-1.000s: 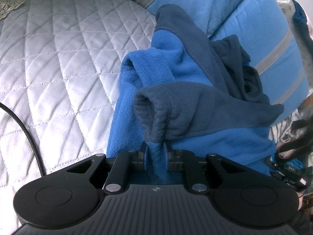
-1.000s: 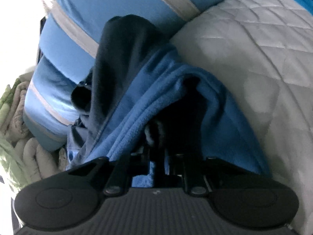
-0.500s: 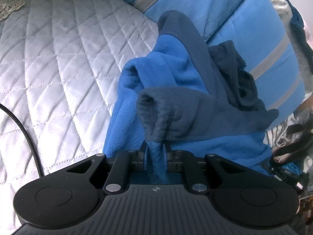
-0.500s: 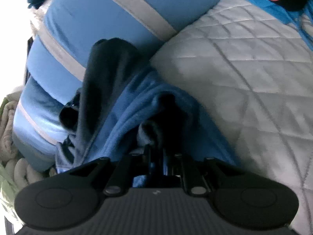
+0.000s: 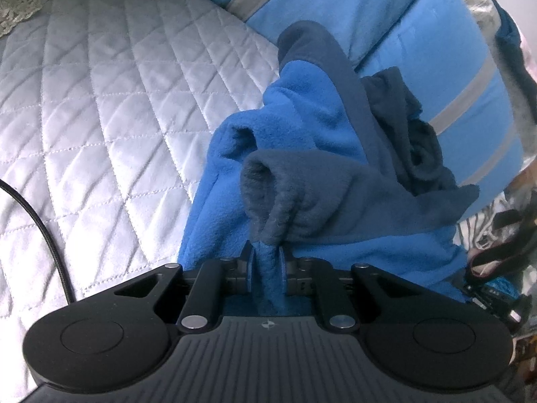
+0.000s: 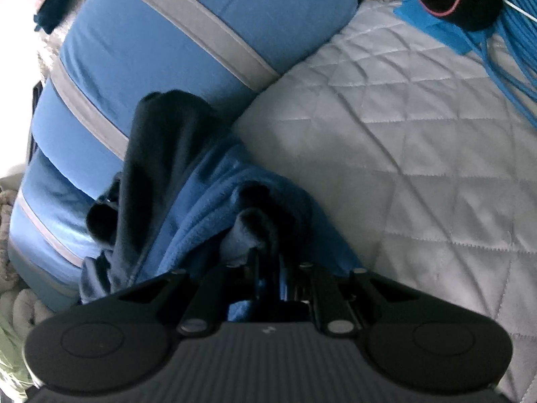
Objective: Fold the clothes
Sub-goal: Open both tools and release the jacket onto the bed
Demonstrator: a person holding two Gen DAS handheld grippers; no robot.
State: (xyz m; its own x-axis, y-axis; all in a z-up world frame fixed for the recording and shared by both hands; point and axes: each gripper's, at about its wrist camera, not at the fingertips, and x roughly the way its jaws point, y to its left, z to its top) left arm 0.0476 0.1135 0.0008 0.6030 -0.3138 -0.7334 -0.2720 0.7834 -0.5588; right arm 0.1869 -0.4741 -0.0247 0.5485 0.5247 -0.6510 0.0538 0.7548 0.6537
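Fleece is pinched in both of my claws right now. My left gripper (image 5: 266, 268) has its two pads squeezed on a bunch of the blue fleece top (image 5: 302, 134), so the cloth sticks up between them in a thick fold. My right gripper (image 6: 268, 268) is nearly closed too, and it bites on a dark, shadowy bit of the same top, though it is hard to see just which part. I hold two spots at once so the top hangs between my hands and I can stretch it out.

The top is bunched up in a lump. It hangs from my claws over the grey quilted cover (image 5: 100, 117) and leans against the big blue pillows (image 5: 453, 67) behind it. Its dark navy parts flop over the bright blue part.

I think it still needs to be spread out flat on the quilt before I can fold it. A black cable (image 5: 43, 218) lies on the quilt to the side, well away from the top.
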